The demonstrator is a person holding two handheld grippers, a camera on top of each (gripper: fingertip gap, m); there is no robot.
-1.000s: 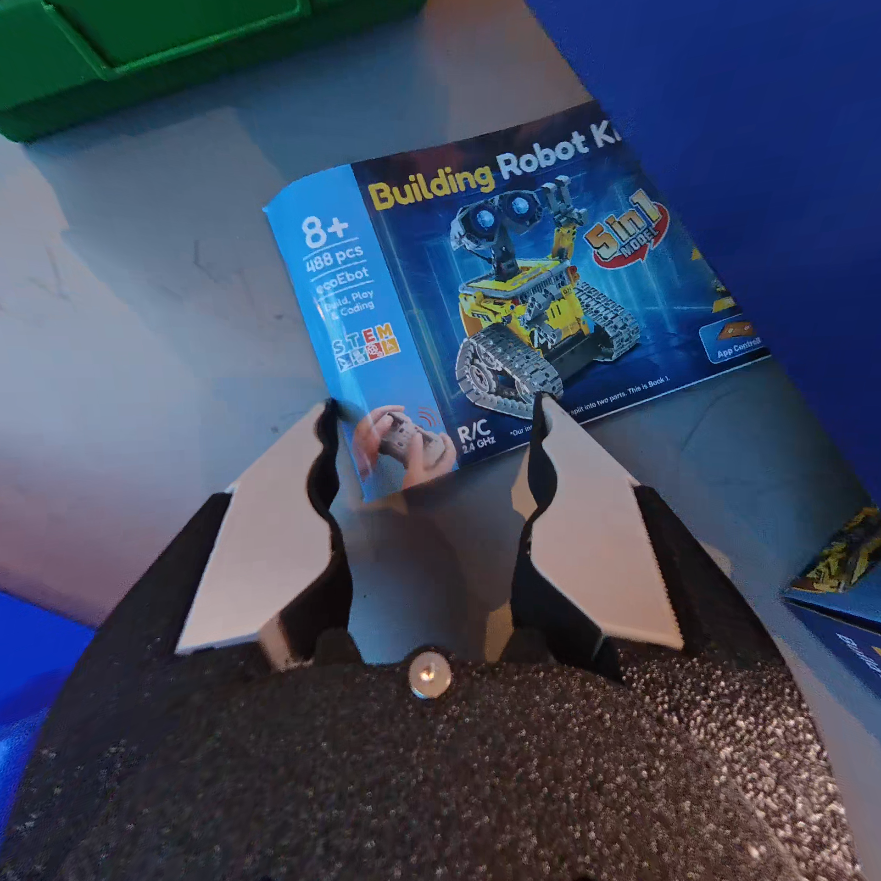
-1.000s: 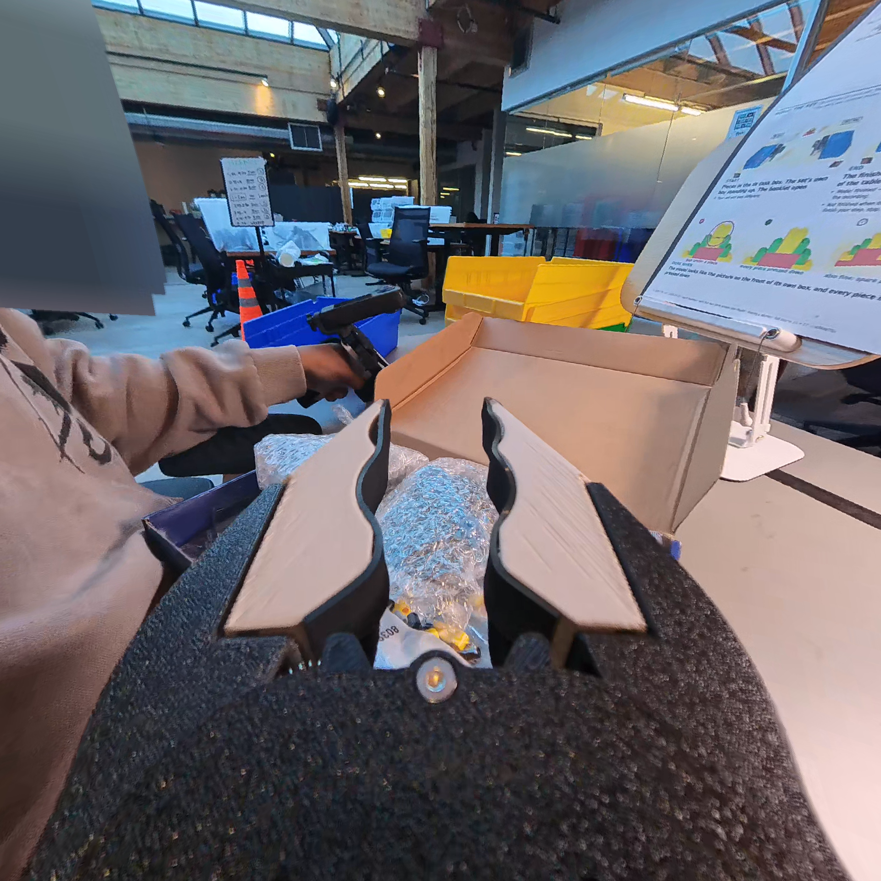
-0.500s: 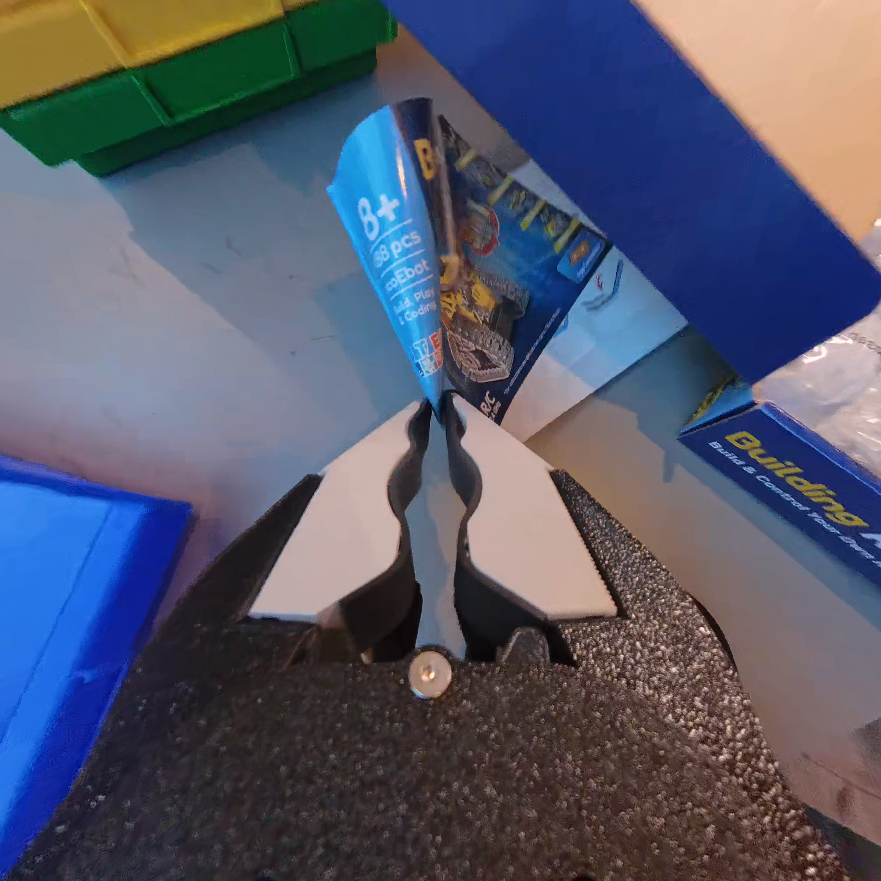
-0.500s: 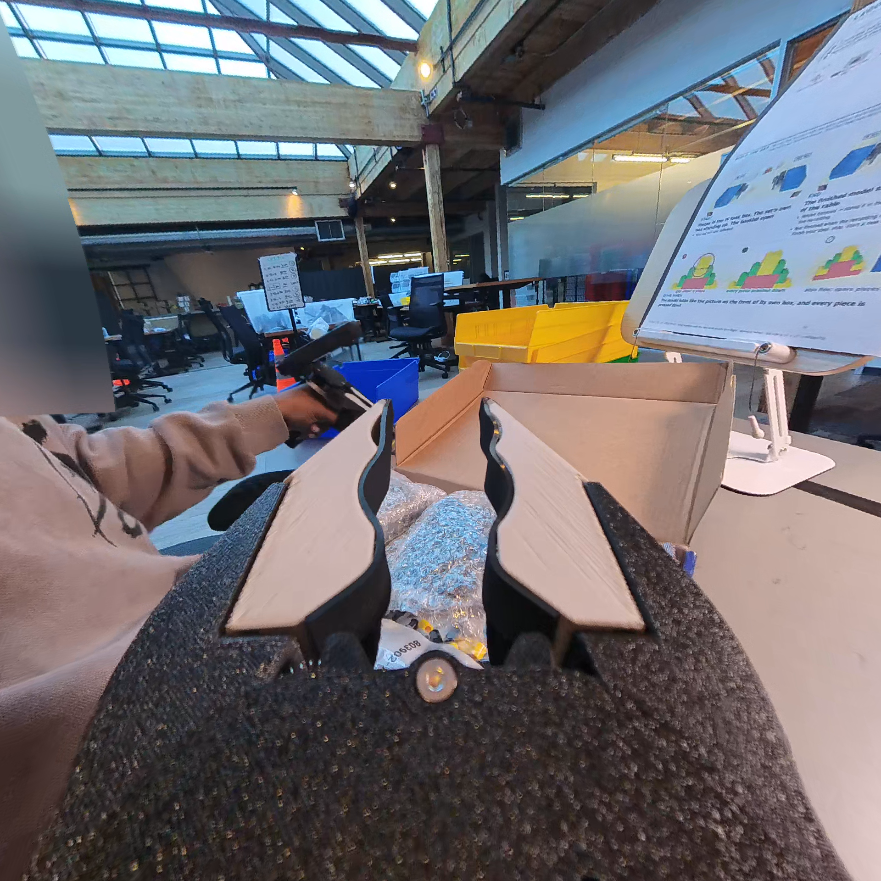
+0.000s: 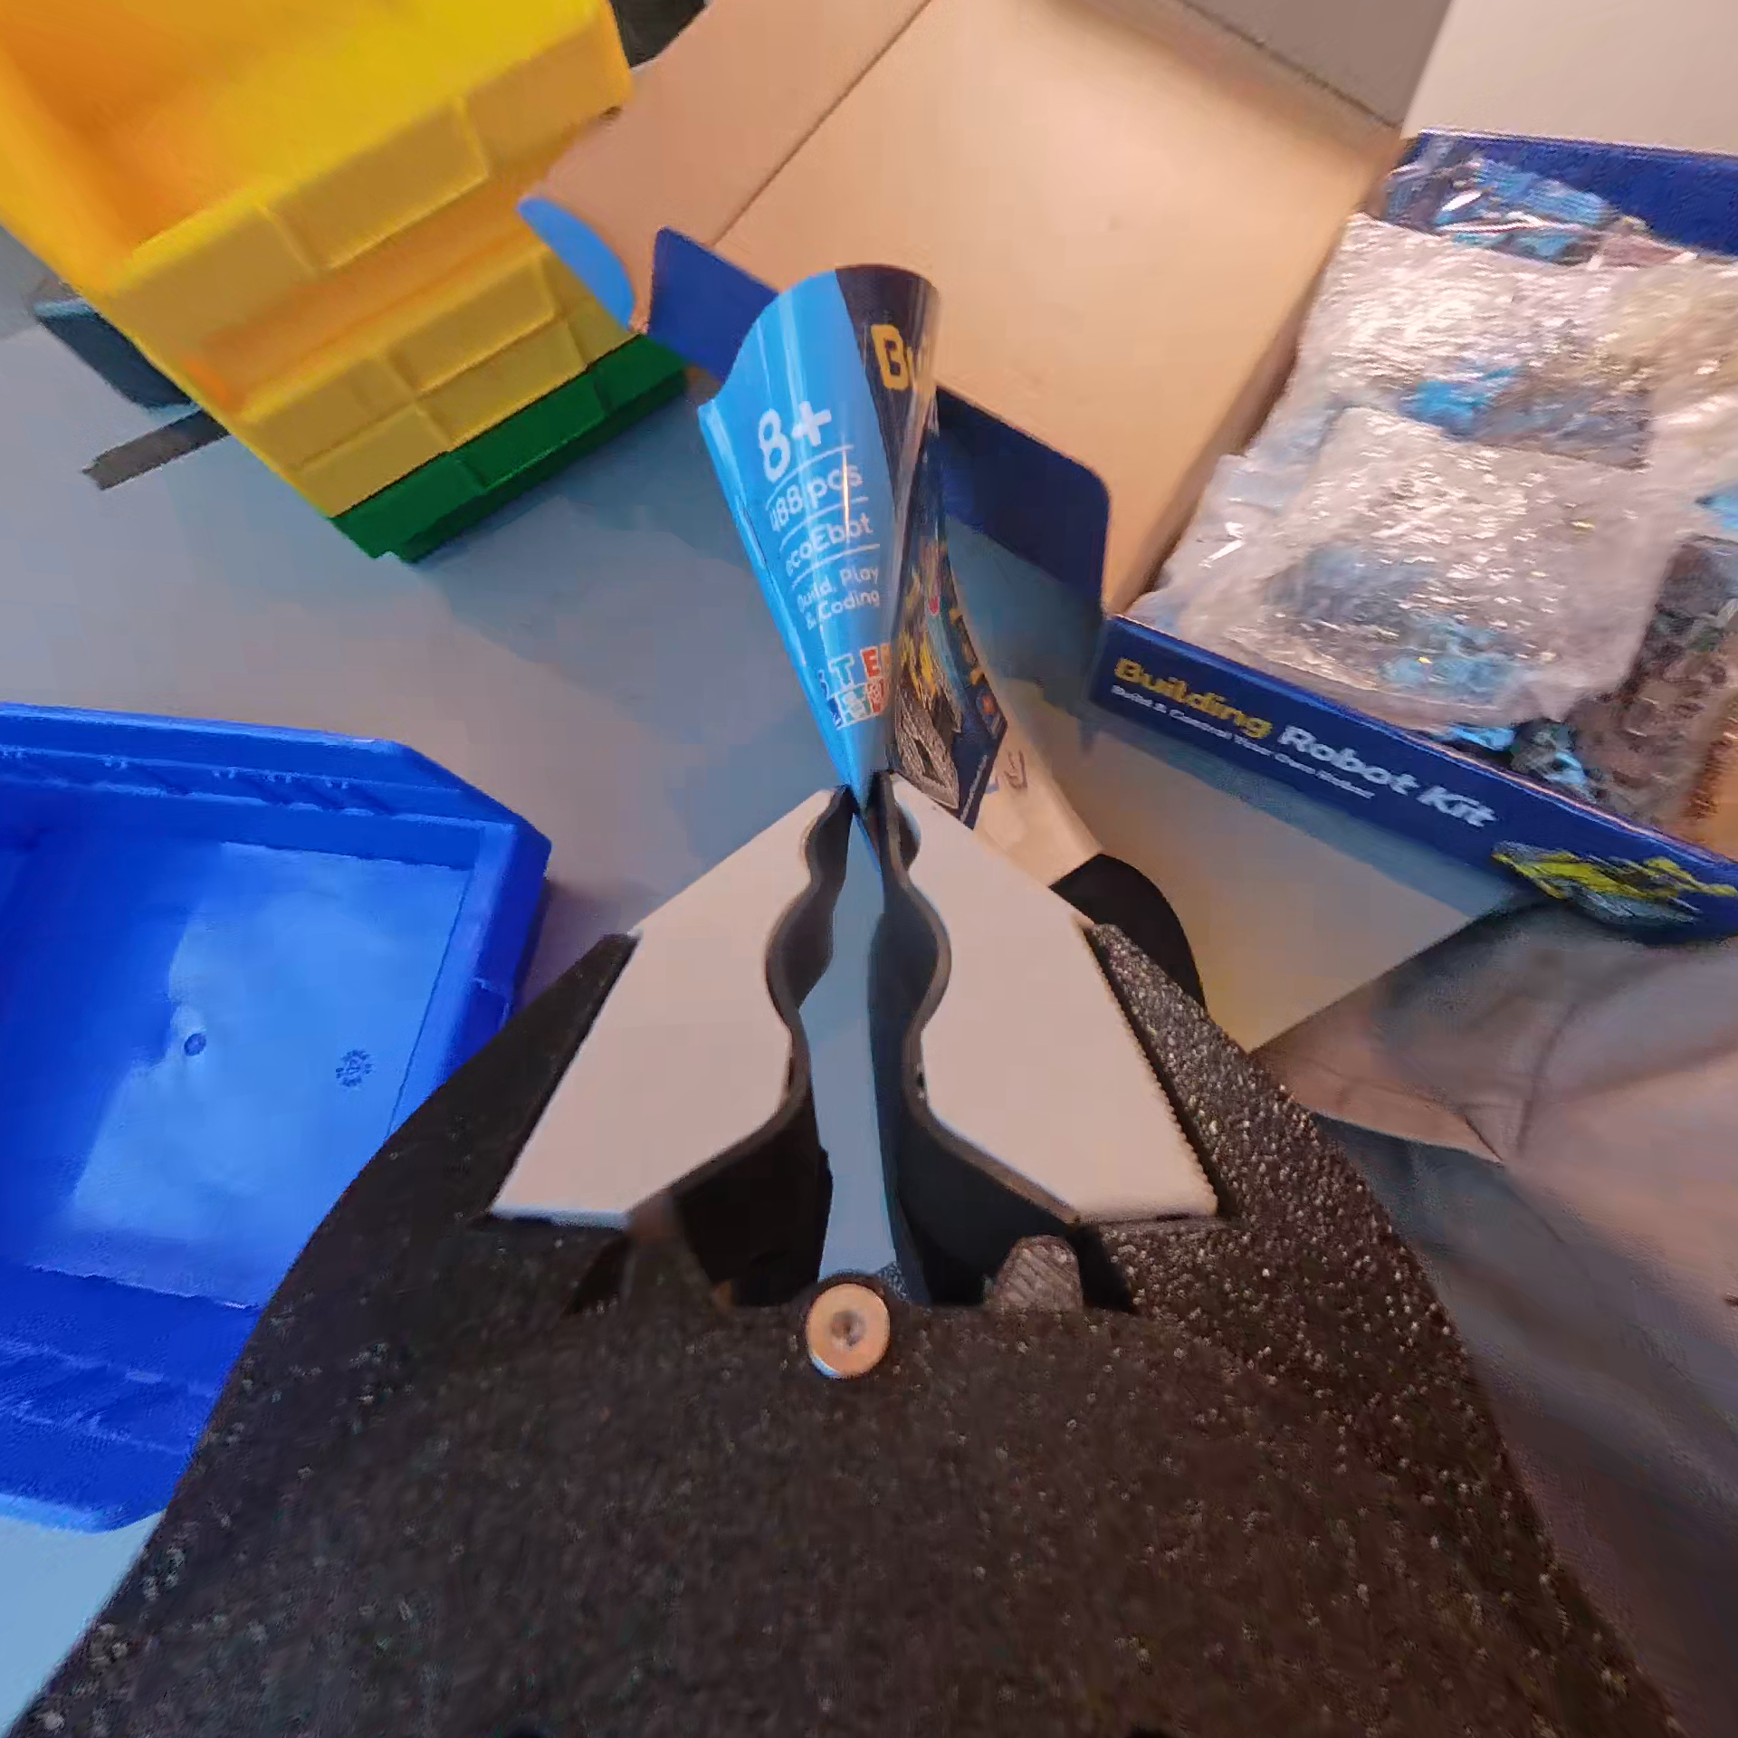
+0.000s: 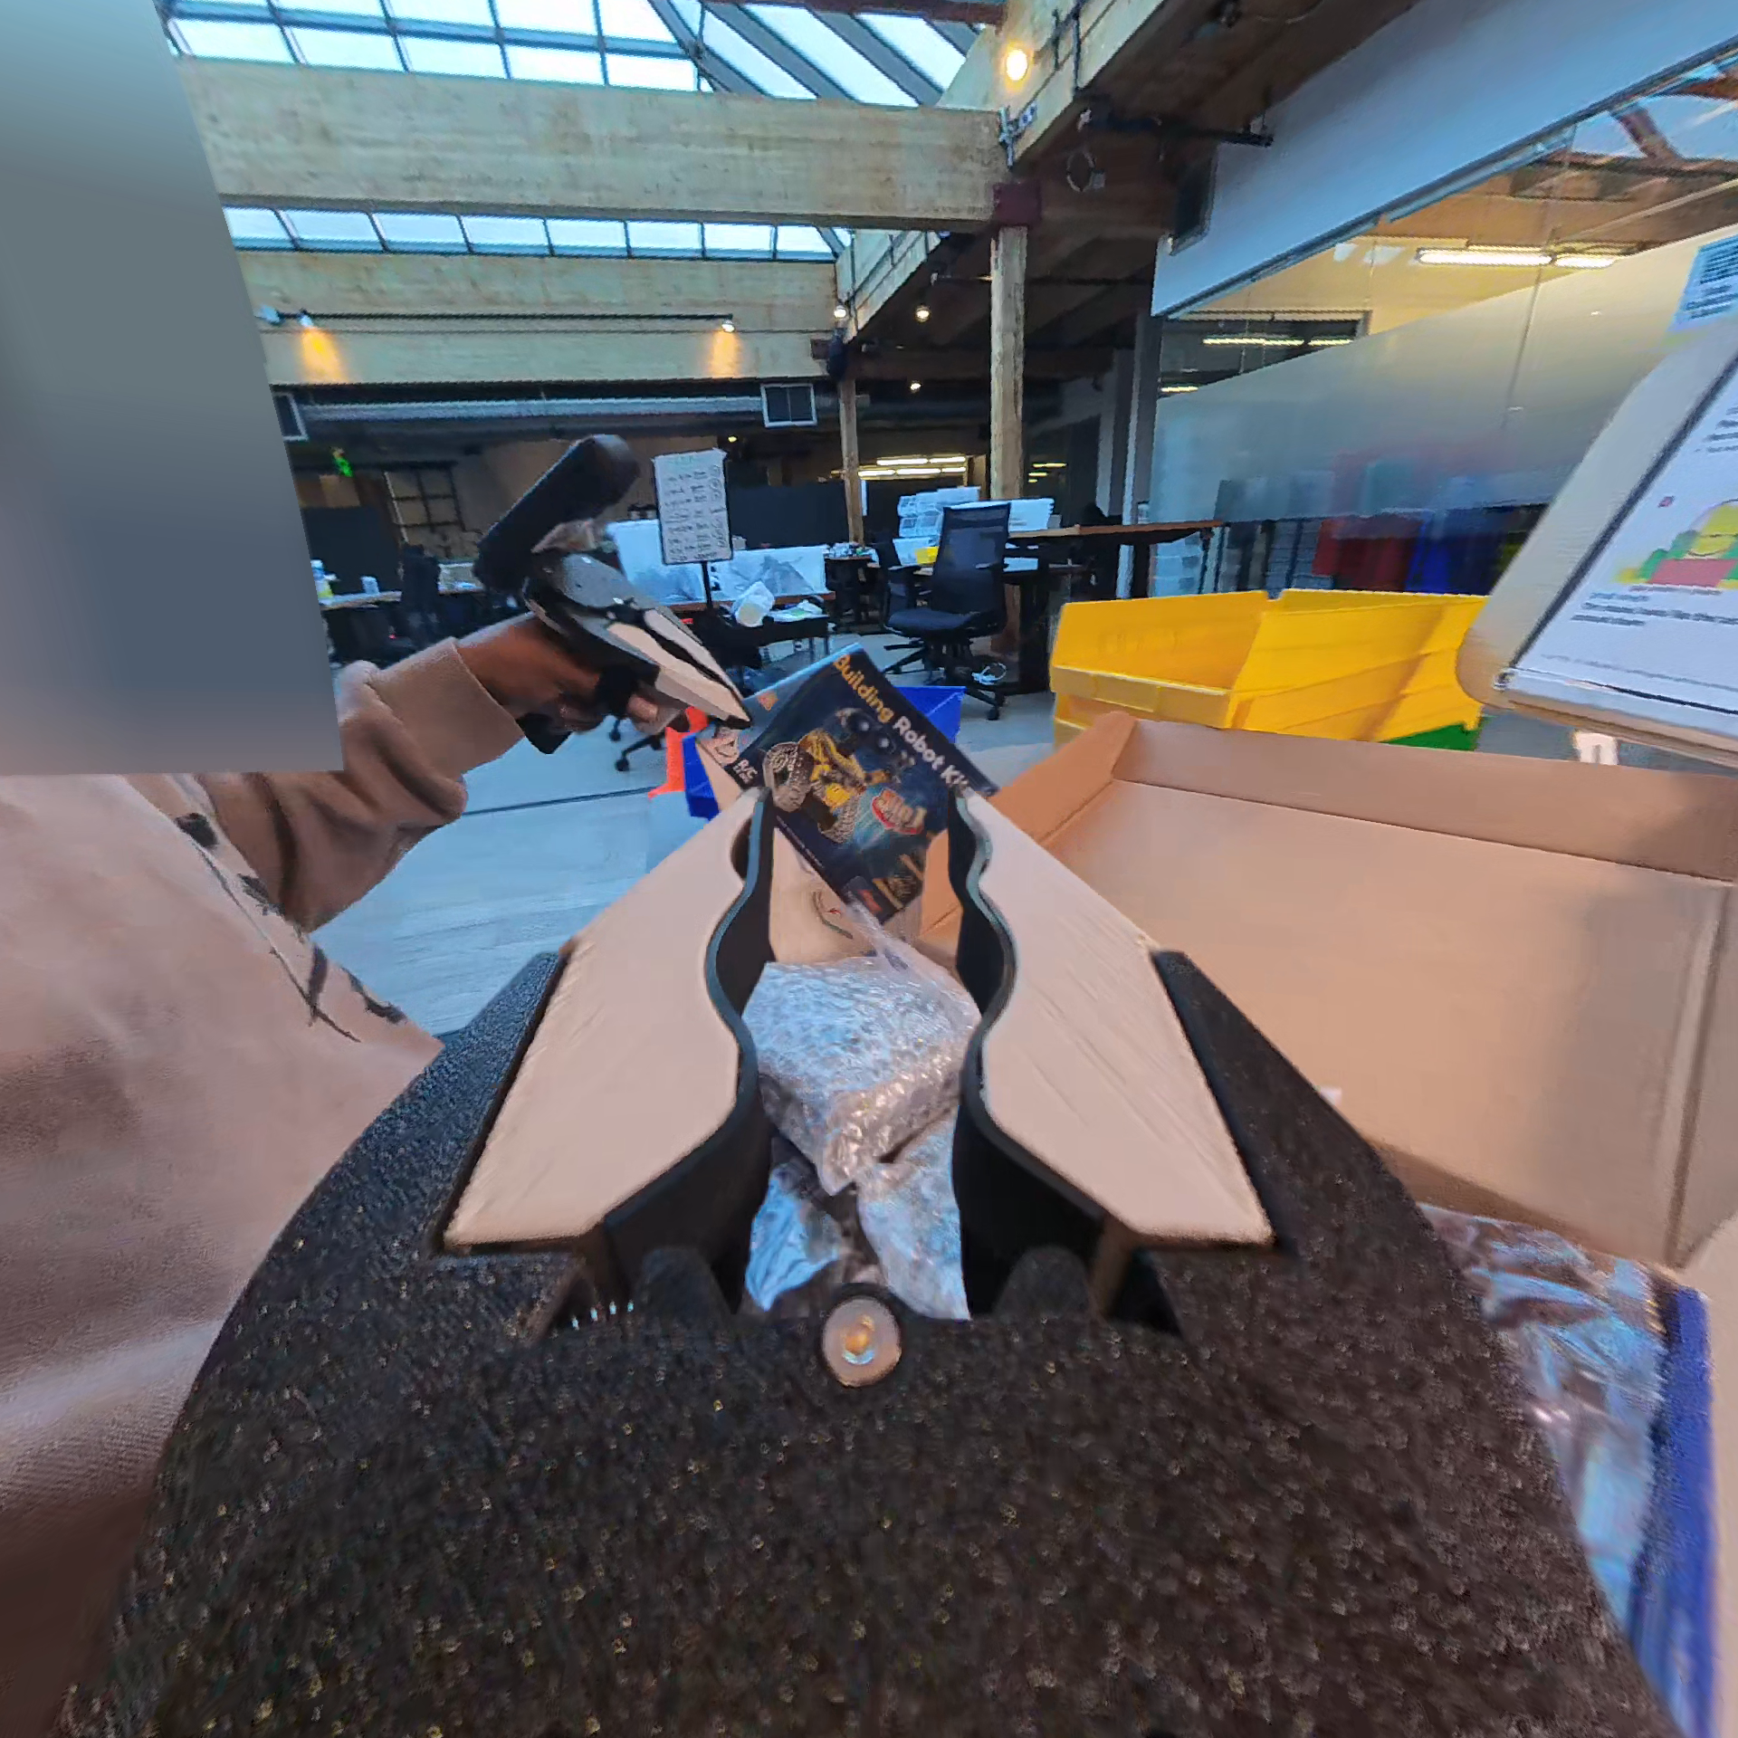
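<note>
L gripper [image 5: 861, 799] fingers clenched on corner of glossy blue printed booklet [image 5: 846, 564], held curled above grey worktop [image 5: 470, 639], beside open blue cardboard kit box [image 5: 1317, 743]. R gripper [image 6: 861, 818] fingers spread, empty, over clear parts bags [image 6: 856, 1053]. Thin corner grip: move slowly, avoid box flap.

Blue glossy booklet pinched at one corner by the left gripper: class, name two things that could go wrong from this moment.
1. The left gripper clamps only a corner tip of the blue glossy booklet, which curls and hangs free; it could slip out or crease.
2. The booklet hangs close to the blue flap of the open cardboard kit box and might catch on it. The open right gripper hovers over the clear plastic parts bags and gives it no support.
</note>
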